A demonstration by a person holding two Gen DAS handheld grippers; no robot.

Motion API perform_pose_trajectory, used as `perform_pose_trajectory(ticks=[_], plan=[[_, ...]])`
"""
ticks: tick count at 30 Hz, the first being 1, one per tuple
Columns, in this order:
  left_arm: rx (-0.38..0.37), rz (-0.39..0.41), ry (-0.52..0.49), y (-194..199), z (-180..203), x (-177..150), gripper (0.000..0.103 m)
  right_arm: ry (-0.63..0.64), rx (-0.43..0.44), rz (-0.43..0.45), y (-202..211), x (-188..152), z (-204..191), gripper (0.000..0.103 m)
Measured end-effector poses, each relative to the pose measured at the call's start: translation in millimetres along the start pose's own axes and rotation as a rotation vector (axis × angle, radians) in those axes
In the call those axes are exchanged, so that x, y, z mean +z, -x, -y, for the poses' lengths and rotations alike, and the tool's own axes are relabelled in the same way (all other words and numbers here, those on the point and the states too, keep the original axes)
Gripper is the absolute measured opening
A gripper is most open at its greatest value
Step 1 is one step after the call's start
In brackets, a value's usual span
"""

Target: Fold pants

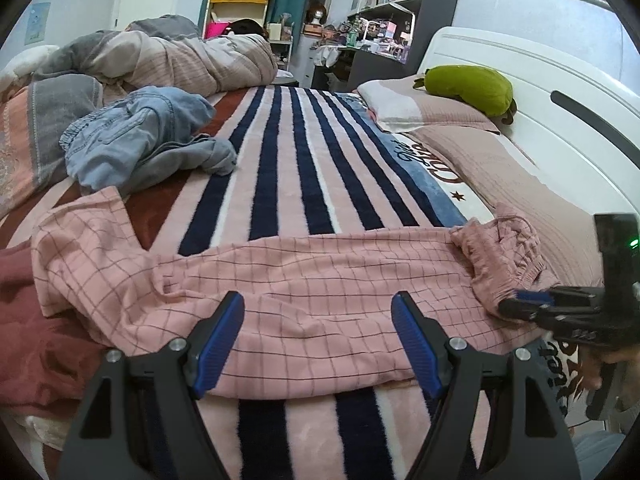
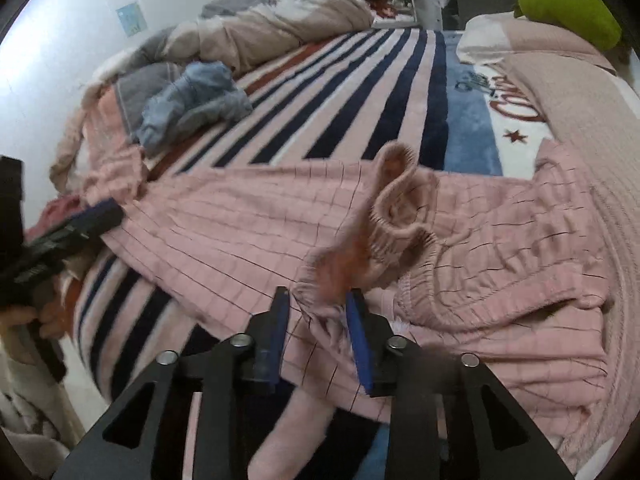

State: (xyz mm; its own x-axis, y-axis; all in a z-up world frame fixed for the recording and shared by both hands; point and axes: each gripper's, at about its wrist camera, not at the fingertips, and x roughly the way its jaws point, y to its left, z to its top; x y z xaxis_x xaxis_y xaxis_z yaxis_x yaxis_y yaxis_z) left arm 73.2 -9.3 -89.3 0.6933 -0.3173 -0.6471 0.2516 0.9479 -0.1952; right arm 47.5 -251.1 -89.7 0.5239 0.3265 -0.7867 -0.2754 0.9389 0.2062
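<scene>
Pink checked pants (image 1: 304,292) lie spread across the striped bed (image 1: 296,152); our right tongs (image 2: 318,304) clench the bunched waistband (image 2: 384,248), left tongs (image 1: 318,336) spread wide over the leg, so we judge the first fold beginning, needing the waistband carried leftward.

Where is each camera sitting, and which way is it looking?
Left wrist view: sits on the left gripper, low over the striped blanket, looking across the pink checked pants toward the shelves; its blue-padded fingers stand apart, and the right gripper shows at the right edge.
Right wrist view: sits on the right gripper, looking across the bed; its fingers sit close around the pants' waistband, and the left gripper shows at the left edge.
Both share the pants, blanket, crumpled blue jeans and green plush pillow.
</scene>
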Motion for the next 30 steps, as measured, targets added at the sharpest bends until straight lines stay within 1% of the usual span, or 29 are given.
perform_pose_trajectory(ticks=[2, 3, 5, 7, 9, 10, 11, 12, 13, 15, 17, 18, 19, 20, 22, 23, 26, 28, 29, 30], plan=[[-0.031, -0.007, -0.003, -3.4, 7.0, 1.4, 0.073, -0.013, -0.012, 0.039, 16.9, -1.8, 3.4, 0.027], [-0.046, -0.012, -0.005, -5.9, 10.8, 2.2, 0.072, -0.017, -0.041, 0.062, 25.9, -3.9, 5.9, 0.028], [-0.095, -0.030, -0.014, -14.3, 24.3, 3.4, 0.073, -0.028, -0.126, 0.105, 42.6, -8.8, 13.6, 0.031], [-0.145, -0.052, -0.022, -23.7, 40.5, 3.6, 0.073, -0.067, -0.195, 0.144, 55.3, -15.7, 24.8, 0.036], [-0.203, -0.069, -0.036, -32.4, 59.4, 3.2, 0.073, -0.091, -0.241, 0.168, 62.3, -21.4, 34.6, 0.037], [-0.245, -0.081, -0.037, -38.3, 70.5, 2.7, 0.073, -0.089, -0.274, 0.171, 64.4, -23.4, 38.3, 0.037], [-0.279, -0.094, -0.032, -44.3, 79.3, 2.8, 0.073, -0.074, -0.329, 0.175, 66.2, -25.6, 40.5, 0.037], [-0.298, -0.103, -0.029, -48.9, 86.5, 2.9, 0.073, -0.065, -0.359, 0.177, 67.4, -26.7, 41.7, 0.037], [-0.316, -0.111, -0.029, -54.3, 94.7, 3.0, 0.073, -0.064, -0.371, 0.174, 68.6, -28.5, 44.6, 0.037], [-0.341, -0.121, -0.038, -66.6, 113.2, 3.8, 0.072, -0.093, -0.336, 0.171, 69.6, -30.6, 52.0, 0.037], [-0.356, -0.138, -0.032, -79.0, 125.5, 3.9, 0.071, -0.101, -0.332, 0.174, 70.6, -31.3, 56.7, 0.037], [-0.354, -0.150, -0.024, -86.3, 131.4, 4.1, 0.068, -0.099, -0.346, 0.179, 71.6, -31.9, 58.9, 0.037], [-0.351, -0.154, -0.018, -90.3, 133.8, 3.7, 0.055, -0.098, -0.348, 0.184, 74.0, -34.6, 61.9, 0.037], [-0.341, -0.168, -0.017, -96.2, 137.6, 3.1, 0.036, -0.103, -0.342, 0.190, 75.0, -35.2, 64.1, 0.037], [-0.313, -0.190, -0.029, -102.4, 139.3, 0.0, 0.012, -0.123, -0.321, 0.202, 76.8, -35.5, 68.4, 0.037], [-0.302, -0.191, -0.030, -100.9, 136.1, -2.2, 0.005, -0.128, -0.315, 0.206, 77.5, -35.7, 70.0, 0.037], [-0.270, -0.183, -0.025, -90.2, 120.7, -8.6, 0.004, -0.133, -0.304, 0.213, 76.2, -35.8, 70.3, 0.037], [-0.251, -0.199, -0.014, -86.5, 110.0, -13.6, 0.004, -0.145, -0.288, 0.212, 76.5, -36.9, 73.3, 0.037], [-0.243, -0.203, -0.018, -86.5, 106.8, -15.9, 0.007, -0.150, -0.286, 0.213, 76.8, -36.9, 74.8, 0.037], [-0.235, -0.207, -0.023, -86.4, 104.6, -17.4, 0.007, -0.152, -0.290, 0.214, 77.1, -36.7, 75.3, 0.037]])
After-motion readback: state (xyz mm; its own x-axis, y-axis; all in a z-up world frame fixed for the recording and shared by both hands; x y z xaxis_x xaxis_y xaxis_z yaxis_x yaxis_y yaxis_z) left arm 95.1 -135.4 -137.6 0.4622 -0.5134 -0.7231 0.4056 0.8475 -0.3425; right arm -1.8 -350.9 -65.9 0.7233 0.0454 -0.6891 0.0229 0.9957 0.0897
